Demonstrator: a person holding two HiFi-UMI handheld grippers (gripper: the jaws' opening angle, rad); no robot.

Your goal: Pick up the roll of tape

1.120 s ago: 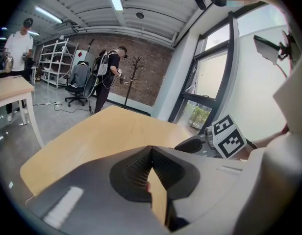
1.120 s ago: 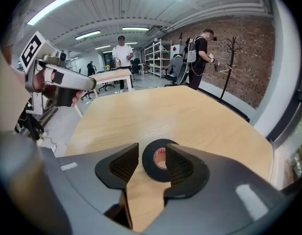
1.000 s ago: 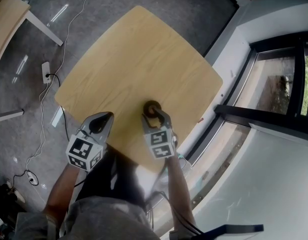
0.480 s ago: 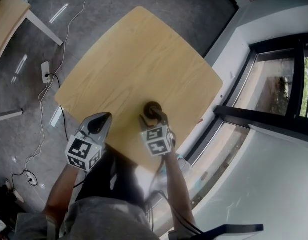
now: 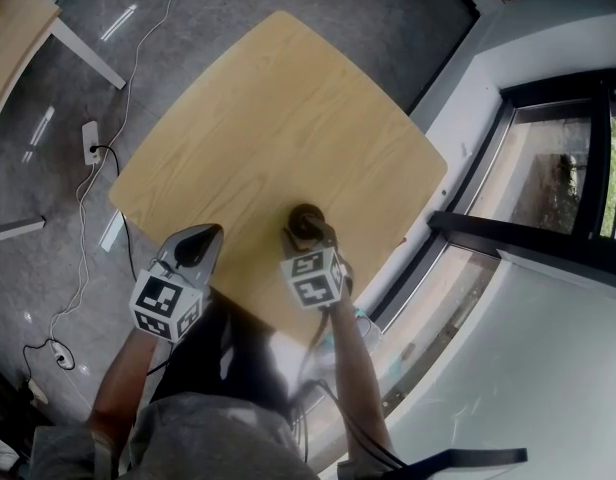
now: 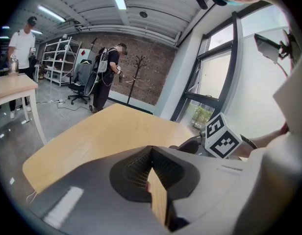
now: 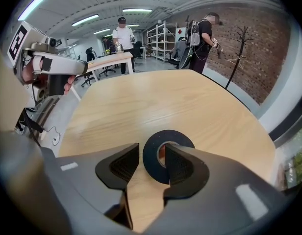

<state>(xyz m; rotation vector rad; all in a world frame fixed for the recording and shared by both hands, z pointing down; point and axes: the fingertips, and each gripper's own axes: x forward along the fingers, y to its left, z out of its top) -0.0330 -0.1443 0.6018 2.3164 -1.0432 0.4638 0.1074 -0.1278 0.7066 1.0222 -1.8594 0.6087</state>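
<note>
A black roll of tape (image 5: 306, 218) lies flat on the light wooden table (image 5: 278, 108), near its front edge. My right gripper (image 5: 308, 236) points steeply down over it. In the right gripper view the right finger (image 7: 183, 165) stands inside the hole of the roll (image 7: 152, 156) and the left finger (image 7: 122, 166) stands outside the ring with a gap. The jaws are closing around the ring's wall and do not press on it. My left gripper (image 5: 193, 248) hovers at the table's front edge, left of the roll, its pads (image 6: 156, 168) shut together on nothing.
A second table (image 5: 13, 28) stands at the far left. A power strip (image 5: 92, 143) and cables lie on the grey floor. A dark window frame (image 5: 508, 238) runs along the right. In the left gripper view people (image 6: 108, 77) stand far off by shelves.
My right gripper has tipped more steeply down over the roll, its marker cube now closer to it. The left gripper and the roll have stayed put.
</note>
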